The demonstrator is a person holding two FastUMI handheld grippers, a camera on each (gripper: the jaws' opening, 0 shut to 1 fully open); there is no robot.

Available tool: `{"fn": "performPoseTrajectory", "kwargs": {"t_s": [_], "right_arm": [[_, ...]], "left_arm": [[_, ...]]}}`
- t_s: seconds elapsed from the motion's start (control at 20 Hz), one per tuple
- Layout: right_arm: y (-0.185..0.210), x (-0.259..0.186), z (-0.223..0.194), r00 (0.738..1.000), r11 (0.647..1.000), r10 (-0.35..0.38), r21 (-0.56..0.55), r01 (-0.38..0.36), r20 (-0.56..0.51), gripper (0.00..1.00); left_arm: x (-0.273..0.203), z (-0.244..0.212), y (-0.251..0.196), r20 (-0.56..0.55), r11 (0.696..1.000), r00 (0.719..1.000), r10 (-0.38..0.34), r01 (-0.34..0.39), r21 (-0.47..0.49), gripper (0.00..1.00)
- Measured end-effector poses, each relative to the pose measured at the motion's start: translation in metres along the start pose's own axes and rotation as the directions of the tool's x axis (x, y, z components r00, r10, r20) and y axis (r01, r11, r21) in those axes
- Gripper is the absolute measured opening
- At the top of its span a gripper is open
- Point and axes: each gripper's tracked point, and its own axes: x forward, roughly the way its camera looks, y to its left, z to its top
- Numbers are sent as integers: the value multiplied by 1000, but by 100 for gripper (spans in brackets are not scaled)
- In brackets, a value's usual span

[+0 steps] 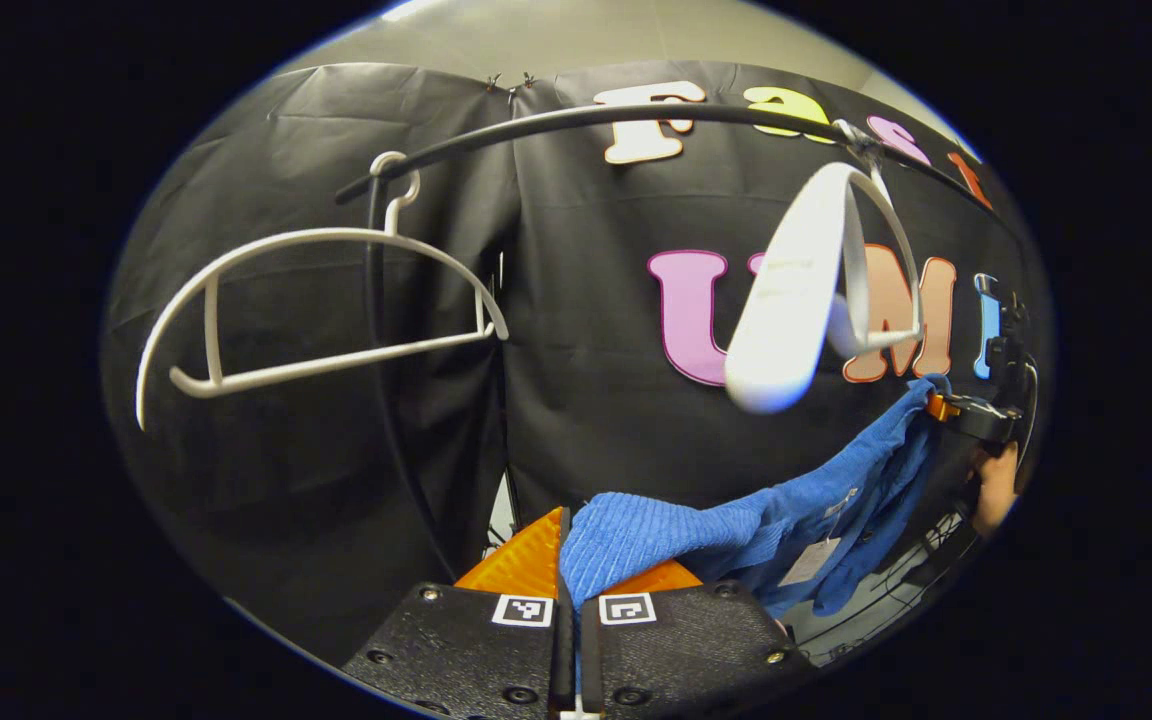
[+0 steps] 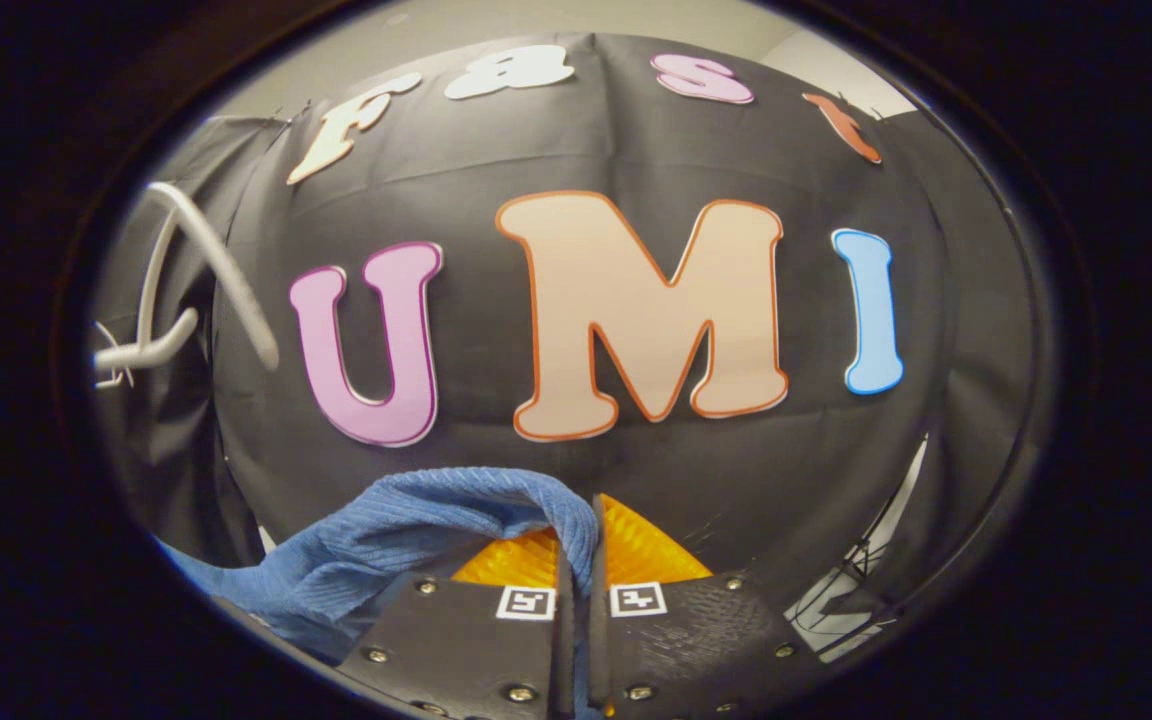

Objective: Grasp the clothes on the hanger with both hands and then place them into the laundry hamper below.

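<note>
Garment, blue (image 1: 736, 535): off white hanger (image 1: 796, 300), pinched by left gripper (image 1: 568, 560) and right gripper (image 2: 576, 545); lower both evenly, grips held, toward hamper.

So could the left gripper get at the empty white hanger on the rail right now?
Probably not. The left gripper is shut on the blue garment, which the right gripper grips too. The white hanger hangs unobstructed on the rail.

Blue ribbed garment (image 1: 736, 530), white hangers (image 1: 316, 310), orange jaws
</note>
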Motion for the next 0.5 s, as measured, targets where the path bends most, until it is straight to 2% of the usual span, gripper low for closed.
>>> {"fn": "performPoseTrajectory", "kwargs": {"t_s": [0.2,0.5], "right_arm": [[-15,-17,-34,998,999,-26,-42,23,-59,6],[-25,-58,-83,988,996,-26,-90,12,-154,6]], "left_arm": [[8,-25,-6,-46,1000,999,-9,9,-1,3],[13,-61,-6,-108,1000,994,-24,26,17,3]]}}
